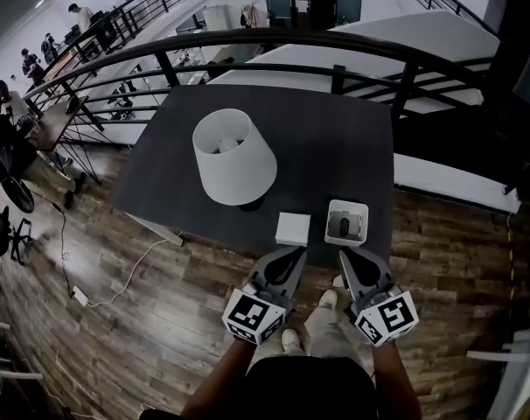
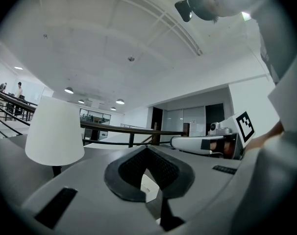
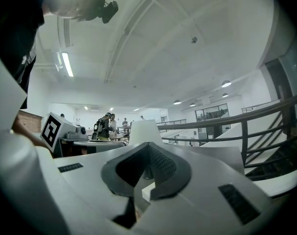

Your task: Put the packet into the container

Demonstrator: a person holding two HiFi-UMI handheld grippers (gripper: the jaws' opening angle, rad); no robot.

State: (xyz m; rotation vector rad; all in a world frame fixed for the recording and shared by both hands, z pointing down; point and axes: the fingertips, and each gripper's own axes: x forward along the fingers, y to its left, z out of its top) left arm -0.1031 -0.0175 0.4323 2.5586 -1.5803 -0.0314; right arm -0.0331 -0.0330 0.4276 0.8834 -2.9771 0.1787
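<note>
A white square container (image 1: 346,222) stands near the front edge of the dark table (image 1: 335,147), with a small dark thing (image 1: 345,227) lying inside it. Just left of it lies a flat white square packet (image 1: 293,228). My left gripper (image 1: 300,248) hovers at the table's front edge, tip just below the packet, jaws shut and empty. My right gripper (image 1: 343,253) is level with it, tip just short of the container, also shut with nothing held. In the left gripper view the jaws (image 2: 147,148) meet, and a white piece (image 2: 149,187) shows through the gap beneath them.
A white lamp (image 1: 234,157) stands on the table behind the packet. A black railing (image 1: 335,46) runs along the table's far side. Wooden floor (image 1: 160,304) lies around, with a white cable (image 1: 116,283) at the left. People and desks sit far left.
</note>
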